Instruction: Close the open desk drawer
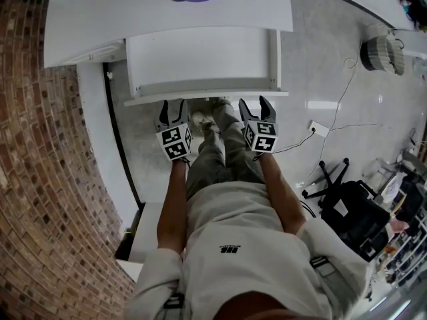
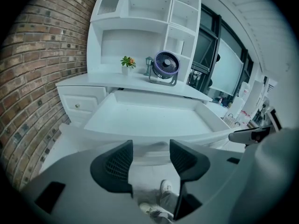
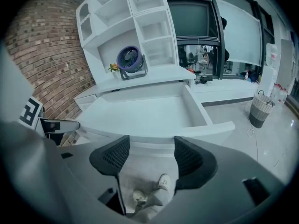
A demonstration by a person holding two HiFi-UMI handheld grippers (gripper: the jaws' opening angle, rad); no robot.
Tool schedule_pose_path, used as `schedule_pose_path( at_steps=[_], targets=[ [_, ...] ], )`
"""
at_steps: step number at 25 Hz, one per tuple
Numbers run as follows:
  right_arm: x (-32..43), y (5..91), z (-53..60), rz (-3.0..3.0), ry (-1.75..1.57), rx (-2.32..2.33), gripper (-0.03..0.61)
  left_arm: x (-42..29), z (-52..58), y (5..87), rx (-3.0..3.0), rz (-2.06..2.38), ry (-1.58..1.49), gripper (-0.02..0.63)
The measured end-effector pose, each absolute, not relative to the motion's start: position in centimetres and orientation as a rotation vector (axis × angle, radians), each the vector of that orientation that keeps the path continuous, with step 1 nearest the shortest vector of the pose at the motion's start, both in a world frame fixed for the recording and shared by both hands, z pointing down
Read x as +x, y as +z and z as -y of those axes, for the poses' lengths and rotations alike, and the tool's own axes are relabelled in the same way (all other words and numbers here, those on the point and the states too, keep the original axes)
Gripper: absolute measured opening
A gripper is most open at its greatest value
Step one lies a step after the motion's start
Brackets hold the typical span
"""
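The left gripper [image 1: 172,105] has its jaws parted to a moderate gap with nothing between them. In its own view, only the floor and the person's shoe [image 2: 164,186] show through the gap. The right gripper [image 1: 255,105] is the same, jaws apart and empty. The two are held side by side at about the same height, tips forward, one toward each half of the drawer front.

Just past both sets of tips runs the front lip of the open desk drawer [image 1: 207,97]. It stands pulled well out from under the white desktop [image 1: 167,12], and its white inside looks bare. From where the cameras sit I cannot tell whether the tips are on the lip or just short of it.

A purple desk fan [image 2: 166,65] and a small potted plant [image 2: 127,62] stand on the desktop, with white shelving above them. A brick wall [image 1: 33,145] is on the left and a wastebasket [image 1: 381,51] is off to the right, well clear.

To my eye this is the approach, with the closing push not yet made. The next move needs no grasp. Both grippers should press flat on the drawer front and drive straight toward the desk together. Pushing evenly should keep the wide drawer from skewing on its runners.
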State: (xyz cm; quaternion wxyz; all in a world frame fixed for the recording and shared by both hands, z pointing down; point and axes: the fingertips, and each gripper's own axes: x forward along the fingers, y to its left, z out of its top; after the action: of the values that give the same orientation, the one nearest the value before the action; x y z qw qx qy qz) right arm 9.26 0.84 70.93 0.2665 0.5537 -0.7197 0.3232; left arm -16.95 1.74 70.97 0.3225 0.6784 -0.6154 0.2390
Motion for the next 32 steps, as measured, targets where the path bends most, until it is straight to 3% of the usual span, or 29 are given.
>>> schedule_pose_path(
  at_steps=[32],
  targets=[
    [9.4, 71.0, 3.3, 1.936, 0.856, 1.502, 0.282, -17.1, 2.0, 71.3, 1.881, 1.590, 0.777, 0.259]
  ],
)
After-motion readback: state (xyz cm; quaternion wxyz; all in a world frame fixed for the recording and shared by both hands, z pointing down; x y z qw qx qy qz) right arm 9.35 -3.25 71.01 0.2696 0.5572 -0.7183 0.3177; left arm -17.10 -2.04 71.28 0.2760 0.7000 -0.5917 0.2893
